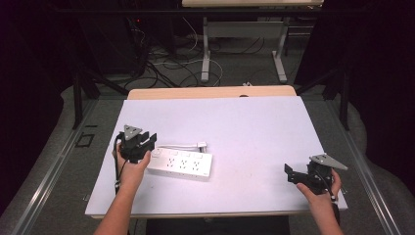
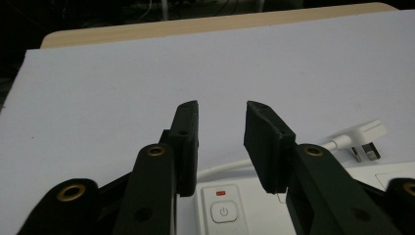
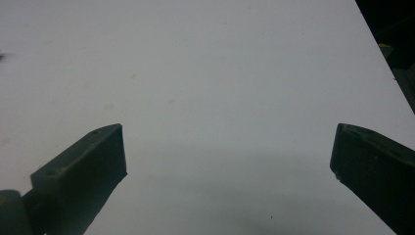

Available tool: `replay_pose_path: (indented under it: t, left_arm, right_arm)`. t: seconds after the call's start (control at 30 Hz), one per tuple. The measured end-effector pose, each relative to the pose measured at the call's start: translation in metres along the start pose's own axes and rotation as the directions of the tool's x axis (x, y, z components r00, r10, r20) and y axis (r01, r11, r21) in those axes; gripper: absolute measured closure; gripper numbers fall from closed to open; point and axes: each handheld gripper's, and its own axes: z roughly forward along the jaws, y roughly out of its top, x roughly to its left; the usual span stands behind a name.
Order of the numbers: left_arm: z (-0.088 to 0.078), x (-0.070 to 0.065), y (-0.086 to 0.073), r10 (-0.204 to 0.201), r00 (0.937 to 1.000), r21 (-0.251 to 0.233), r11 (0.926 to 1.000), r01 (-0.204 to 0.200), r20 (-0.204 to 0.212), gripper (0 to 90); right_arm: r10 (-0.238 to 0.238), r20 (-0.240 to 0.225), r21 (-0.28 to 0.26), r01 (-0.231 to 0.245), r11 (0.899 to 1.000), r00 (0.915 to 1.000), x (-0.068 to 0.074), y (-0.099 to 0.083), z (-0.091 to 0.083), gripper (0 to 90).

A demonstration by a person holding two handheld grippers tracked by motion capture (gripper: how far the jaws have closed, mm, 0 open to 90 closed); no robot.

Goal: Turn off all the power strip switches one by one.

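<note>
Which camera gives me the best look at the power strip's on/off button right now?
The left gripper view: the power button sits close up between the left tongs, with a small red mark just above it. The high view shows the whole power strip, but its button end lies by the tongs, too small to read. The right gripper view faces bare table.

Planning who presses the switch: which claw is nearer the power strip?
Left. The left claw hangs open just over the power strip at its switch end; the right claw sits far off near the table's right edge.
</note>
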Motion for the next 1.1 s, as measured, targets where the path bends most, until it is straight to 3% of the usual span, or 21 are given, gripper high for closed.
replay_pose_path:
  t: [0.37, 0.6, 0.8, 0.93, 1.1]
  left_arm:
    - [0.013, 0.004, -0.007, -0.013, 0.9999, 0.075, 0.9971, 0.013, 0.006, 86.6]
    - [0.018, 0.008, -0.01, -0.025, 0.9997, 0.118, 0.9927, 0.025, -0.008, 90.0]
    - [0.02, 0.008, -0.013, -0.024, 0.9997, 0.165, 0.986, 0.023, 0.002, 90.0]
    - [0.02, 0.007, -0.013, -0.022, 0.9996, 0.222, 0.975, 0.018, 0.016, 90.0]
    - [0.02, 0.005, -0.012, -0.025, 0.9994, 0.251, 0.9677, 0.019, 0.022, 90.0]
  right_arm:
    - [-0.003, 0.0, 0.02, 0.003, 1.0, 1.0, 0.0, 0.0, -0.001, 0.0]
    - [0.004, 0.002, 0.015, -0.004, 1.0, 1.0, 0.0, 0.0, 0.0, 0.0]
    - [0.006, -0.001, 0.024, -0.006, 1.0, 1.0, -0.001, 0.0, 0.0, 0.0]
    - [0.014, 0.0, 0.021, -0.014, 1.0, 0.9999, -0.001, 0.0, 0.0, 0.0]
    - [0.017, -0.004, 0.02, -0.016, 1.0, 0.9999, -0.002, -0.001, 0.001, 0.1]
